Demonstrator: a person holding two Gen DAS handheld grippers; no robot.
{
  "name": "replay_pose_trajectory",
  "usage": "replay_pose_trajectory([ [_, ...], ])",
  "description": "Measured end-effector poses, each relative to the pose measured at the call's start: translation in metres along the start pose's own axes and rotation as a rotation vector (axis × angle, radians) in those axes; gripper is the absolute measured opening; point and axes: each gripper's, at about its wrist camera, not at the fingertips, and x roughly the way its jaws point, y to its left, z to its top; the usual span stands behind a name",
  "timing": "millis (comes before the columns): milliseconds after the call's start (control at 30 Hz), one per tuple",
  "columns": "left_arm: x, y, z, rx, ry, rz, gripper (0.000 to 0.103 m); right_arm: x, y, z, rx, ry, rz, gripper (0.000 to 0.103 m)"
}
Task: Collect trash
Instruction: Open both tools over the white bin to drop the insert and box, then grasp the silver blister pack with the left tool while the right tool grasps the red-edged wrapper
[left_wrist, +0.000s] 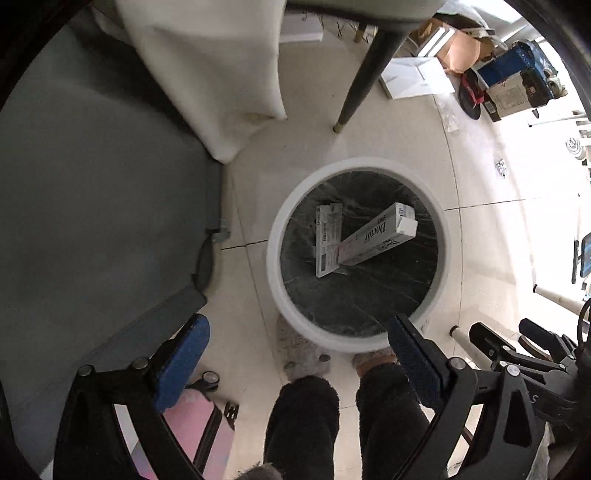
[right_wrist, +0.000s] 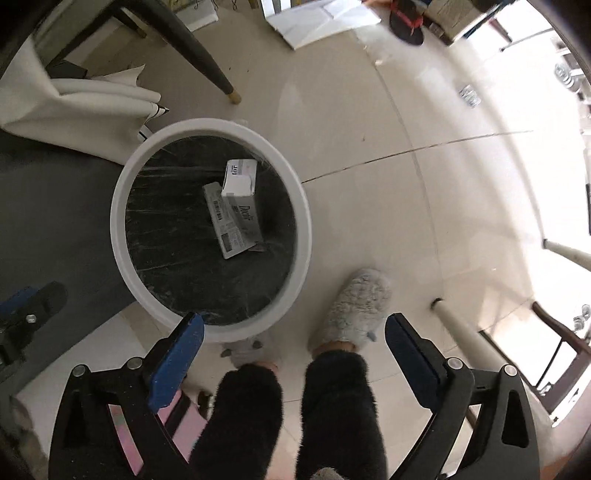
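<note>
A round white trash bin with a black liner stands on the tiled floor. It also shows in the right wrist view. Inside lie two boxes: a long white "Doctor" box leaning over a flat labelled box. In the right wrist view the "Doctor" box rests on the flat box. My left gripper is open and empty above the bin's near rim. My right gripper is open and empty, above the floor to the right of the bin.
The person's dark fuzzy legs and grey slippers stand right beside the bin. A dark table leg and white cloth lie beyond it. A pink case sits near left. Boxes and clutter line the far right.
</note>
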Motion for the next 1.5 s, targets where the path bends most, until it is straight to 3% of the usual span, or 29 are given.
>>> replay_pose_trajectory([
  [233,-0.076,-0.007,-0.024,0.026,-0.053,0.040,0.099,-0.084,0.001,-0.038,-0.015,-0.067,-0.023,0.099],
  [633,-0.242,-0.004,-0.080,0.028,-0.141,0.035,0.099,-0.274,0.004,-0.109,-0.030,-0.193,0.022,0.099],
  [867,-0.327,-0.005,-0.110,0.058,-0.202,0.045,0.099,-0.365,0.002,-0.149,-0.001,-0.234,0.122,0.099],
  [1000,-0.381,-0.024,-0.117,0.097,-0.298,0.064,0.099,-0.415,-0.017,-0.164,0.061,-0.286,0.209,0.099],
  [1100,-0.417,-0.055,-0.115,0.153,-0.389,0.078,0.099,-0.449,-0.050,-0.169,0.140,-0.337,0.255,0.099],
  [1200,-0.441,-0.104,-0.105,0.230,-0.448,0.091,0.099,-0.477,-0.099,-0.177,0.231,-0.380,0.249,0.099],
  [1333,-0.465,-0.198,-0.105,0.377,-0.541,0.122,0.100,-0.496,-0.190,-0.191,0.344,-0.404,0.170,0.099],
  [1500,-0.462,-0.332,-0.107,0.545,-0.540,0.108,0.103,-0.475,-0.333,-0.203,0.439,-0.293,0.011,0.099],
])
